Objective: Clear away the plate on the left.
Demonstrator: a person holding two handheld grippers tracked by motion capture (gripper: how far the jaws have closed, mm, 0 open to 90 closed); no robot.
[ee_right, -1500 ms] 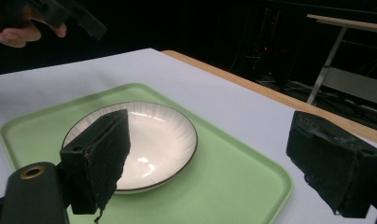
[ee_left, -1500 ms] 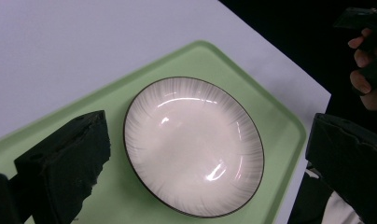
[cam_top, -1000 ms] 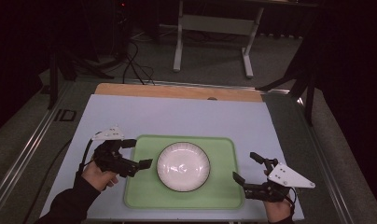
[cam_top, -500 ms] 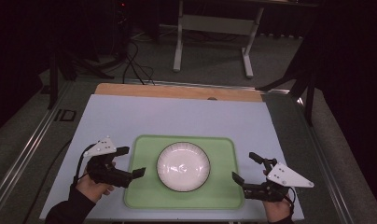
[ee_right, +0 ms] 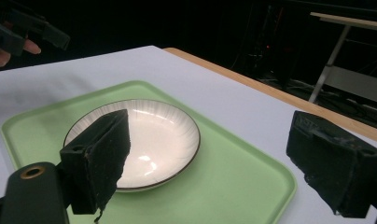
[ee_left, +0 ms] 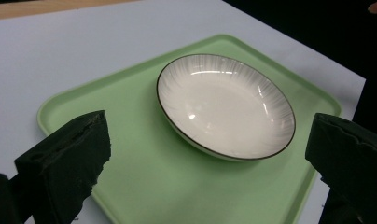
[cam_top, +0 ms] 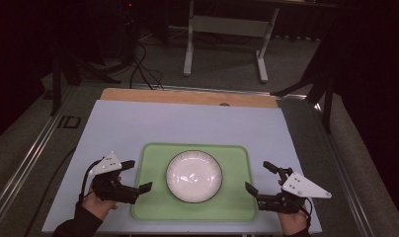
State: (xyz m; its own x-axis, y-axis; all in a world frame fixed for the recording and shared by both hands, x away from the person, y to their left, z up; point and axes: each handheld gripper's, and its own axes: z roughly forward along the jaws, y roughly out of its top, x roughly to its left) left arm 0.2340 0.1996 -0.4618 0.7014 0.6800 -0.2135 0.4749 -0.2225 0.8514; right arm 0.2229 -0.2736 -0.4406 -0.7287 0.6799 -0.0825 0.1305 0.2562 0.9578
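The pale blue-grey tabletop (cam_top: 187, 123) runs back to a strip of bare wood along its far edge, with dark floor, cables and a metal stand beyond. On its near half lies a light green tray (cam_top: 153, 207) with rounded corners and a low raised rim, its long side running left to right.

A white bowl (cam_top: 194, 176) — shallow, with a thin dark rim and fine ribbed lines inside — sits on the tray, roughly at its middle, upright and with nothing in it. In the left gripper view the bowl (ee_left: 226, 105) rests flat on the green surface with bare tray all round it.

The left hand-held gripper (cam_top: 142, 177) is off the tray's left edge, jaws spread wide and holding nothing; its tips point toward the tray, the nearer one about over the rim, though whether it touches is hard to tell from above. The right hand-held gripper (cam_top: 260, 177) is by the tray's right edge, likewise spread wide and empty, jaws aimed inward at the bowl. In the right gripper view the bowl (ee_right: 154, 135) shows between the two black jaws — apart from both. The two hand-held grippers face each other across the tray, neither touching the bowl.
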